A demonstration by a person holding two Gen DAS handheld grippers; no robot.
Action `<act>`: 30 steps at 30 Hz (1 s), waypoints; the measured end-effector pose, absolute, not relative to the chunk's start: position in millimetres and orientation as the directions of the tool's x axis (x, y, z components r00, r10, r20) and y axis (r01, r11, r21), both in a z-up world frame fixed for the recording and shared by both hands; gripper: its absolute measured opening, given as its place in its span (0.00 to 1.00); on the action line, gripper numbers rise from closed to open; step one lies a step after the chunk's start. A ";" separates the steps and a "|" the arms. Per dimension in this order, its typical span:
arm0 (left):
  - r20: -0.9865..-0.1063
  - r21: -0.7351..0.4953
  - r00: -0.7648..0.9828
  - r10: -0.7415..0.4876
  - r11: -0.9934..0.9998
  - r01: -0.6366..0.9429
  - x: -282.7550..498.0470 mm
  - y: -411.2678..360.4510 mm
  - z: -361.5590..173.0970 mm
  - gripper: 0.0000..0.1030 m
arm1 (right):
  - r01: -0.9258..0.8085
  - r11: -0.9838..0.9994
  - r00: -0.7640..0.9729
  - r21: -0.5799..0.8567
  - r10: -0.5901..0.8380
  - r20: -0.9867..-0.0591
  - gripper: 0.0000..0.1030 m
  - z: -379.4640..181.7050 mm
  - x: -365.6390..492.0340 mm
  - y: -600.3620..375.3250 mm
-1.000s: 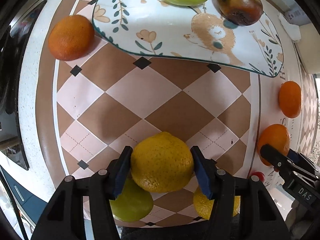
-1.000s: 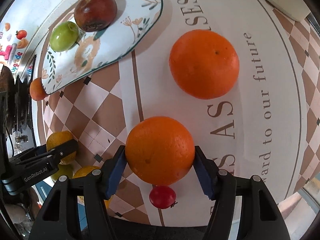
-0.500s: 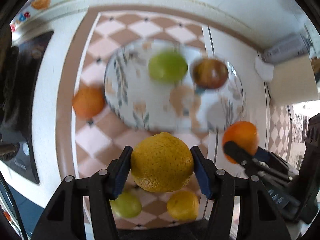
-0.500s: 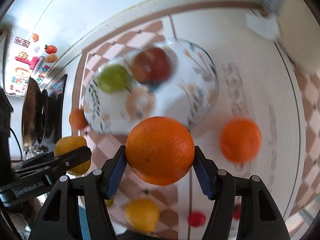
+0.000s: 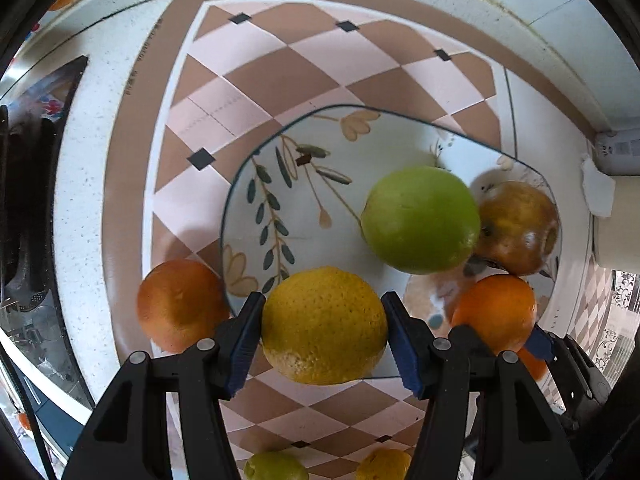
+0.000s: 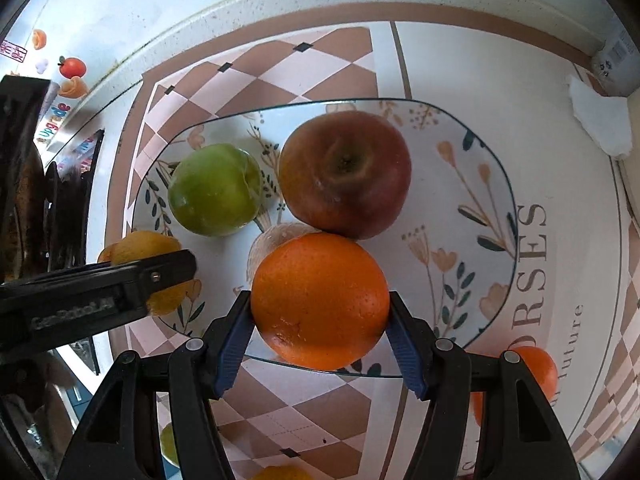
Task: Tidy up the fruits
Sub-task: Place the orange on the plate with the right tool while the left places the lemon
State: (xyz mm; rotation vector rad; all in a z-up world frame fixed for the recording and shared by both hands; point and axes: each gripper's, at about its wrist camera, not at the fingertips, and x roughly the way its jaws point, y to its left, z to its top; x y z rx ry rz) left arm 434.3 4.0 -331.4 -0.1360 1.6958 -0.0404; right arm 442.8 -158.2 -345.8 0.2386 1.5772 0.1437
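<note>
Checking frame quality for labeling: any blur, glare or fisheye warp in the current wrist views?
Left wrist: sharp; heavy barrel warp bends the mat edges; soft highlight on the green apple; black vignette corners. Right wrist: sharp too; glossy glare on the plate and the orange; the counter edge curves.

Both fruits lifted off the mat and carried over to the plate (image 6: 496, 184) since 1 s ago. Left gripper (image 5: 323, 326) with yellow citrus (image 5: 323, 326) now at plate's near-left rim; right gripper (image 6: 320, 300) with orange (image 6: 320, 300) over plate's near edge, just in front of the red apple (image 6: 345, 174) and green apple (image 6: 215, 189).
</note>
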 end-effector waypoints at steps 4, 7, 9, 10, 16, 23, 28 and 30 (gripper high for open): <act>-0.984 -0.109 -0.133 -0.117 0.992 -0.068 433.5 4.6 -336.0 0.56 | 0.070 0.967 -0.040 0.244 0.247 -0.968 0.66 -357.0 447.3 -156.8; -0.979 -0.144 -0.133 -0.157 0.984 -0.101 434.6 9.1 -334.9 0.59 | 0.071 0.963 -0.043 0.259 0.262 -0.964 0.67 -360.5 446.3 -158.7; -0.979 -0.152 -0.119 -0.164 0.983 -0.105 435.2 12.3 -329.5 0.68 | 0.059 0.967 -0.020 0.246 0.248 -0.969 0.82 -353.1 443.8 -160.4; -0.981 -0.151 -0.106 -0.162 0.983 -0.103 434.5 13.1 -325.3 0.72 | 0.055 0.968 -0.015 0.247 0.248 -0.969 0.84 -349.8 444.5 -163.2; -0.991 -0.114 -0.058 -0.118 0.991 -0.068 424.6 18.8 -299.6 0.83 | 0.069 0.973 0.022 0.219 0.218 -0.976 0.86 -318.8 436.0 -174.9; -0.998 -0.014 0.066 -0.012 1.000 -0.027 380.1 20.1 -252.9 0.83 | 0.063 0.991 0.103 0.120 0.113 -0.988 0.90 -275.0 407.6 -185.7; -0.988 0.000 0.157 0.002 1.000 -0.013 360.1 16.9 -205.3 0.83 | 0.057 0.992 0.150 0.111 0.101 -0.983 0.90 -244.0 376.8 -185.2; -0.981 -0.003 0.192 -0.002 1.000 -0.007 348.8 15.3 -189.3 0.83 | 0.059 0.992 0.177 0.115 0.103 -0.979 0.90 -228.6 362.3 -186.9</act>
